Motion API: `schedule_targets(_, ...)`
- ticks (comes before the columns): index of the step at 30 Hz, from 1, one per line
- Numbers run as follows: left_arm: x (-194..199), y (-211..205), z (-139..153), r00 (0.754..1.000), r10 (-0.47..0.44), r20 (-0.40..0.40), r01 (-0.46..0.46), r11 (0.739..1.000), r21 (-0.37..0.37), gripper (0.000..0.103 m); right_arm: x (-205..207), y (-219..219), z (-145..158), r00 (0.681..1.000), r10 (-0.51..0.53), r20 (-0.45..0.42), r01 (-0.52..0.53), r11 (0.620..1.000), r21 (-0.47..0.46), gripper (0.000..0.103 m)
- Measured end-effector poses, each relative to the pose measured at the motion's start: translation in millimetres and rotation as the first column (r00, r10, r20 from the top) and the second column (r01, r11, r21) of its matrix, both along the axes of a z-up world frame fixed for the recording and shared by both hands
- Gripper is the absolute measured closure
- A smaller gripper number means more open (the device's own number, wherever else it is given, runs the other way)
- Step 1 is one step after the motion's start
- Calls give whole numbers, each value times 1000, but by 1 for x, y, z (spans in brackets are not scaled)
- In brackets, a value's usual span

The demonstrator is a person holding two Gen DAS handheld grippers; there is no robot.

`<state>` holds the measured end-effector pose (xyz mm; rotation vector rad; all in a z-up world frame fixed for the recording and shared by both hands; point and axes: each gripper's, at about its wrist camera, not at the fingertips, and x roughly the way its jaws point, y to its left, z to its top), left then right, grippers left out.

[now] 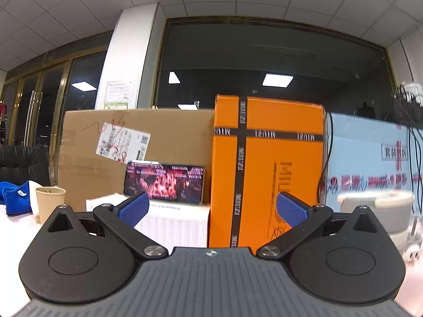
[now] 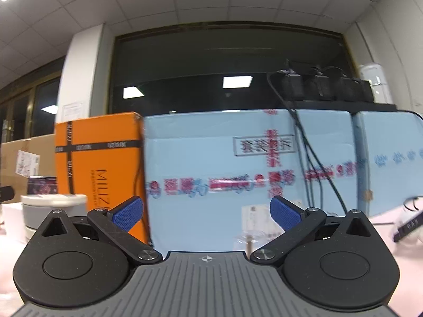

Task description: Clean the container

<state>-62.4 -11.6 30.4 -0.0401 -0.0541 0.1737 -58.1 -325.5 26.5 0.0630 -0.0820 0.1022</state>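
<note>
White container point(image 1: 375, 211) beside empty, spread left hand-held gripper point(image 1: 211, 207)

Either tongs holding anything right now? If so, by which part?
Nothing held. The left tongs and right tongs both stand open with empty gaps. The white container sits untouched on the table.

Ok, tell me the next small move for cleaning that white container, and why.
Probably swing the left gripper left toward the blue cloth. Both grippers, the right gripper too, are open and empty, so nothing is in hand to wipe the white container standing right of the orange box.
</note>
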Motion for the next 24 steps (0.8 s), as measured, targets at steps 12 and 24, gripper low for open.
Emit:
schedule_targets(12, 6, -2, -9, 1000, 11, -15, -11, 1000, -1, 0, -3, 4, -5, 1000, -3, 22, 4, 999, -35, 0)
schedule_targets(24, 3, -12, -7, 1000, -31, -5, 31, 998, 58, 0, -7, 9, -6, 999, -27, 39, 29, 998, -61, 0)
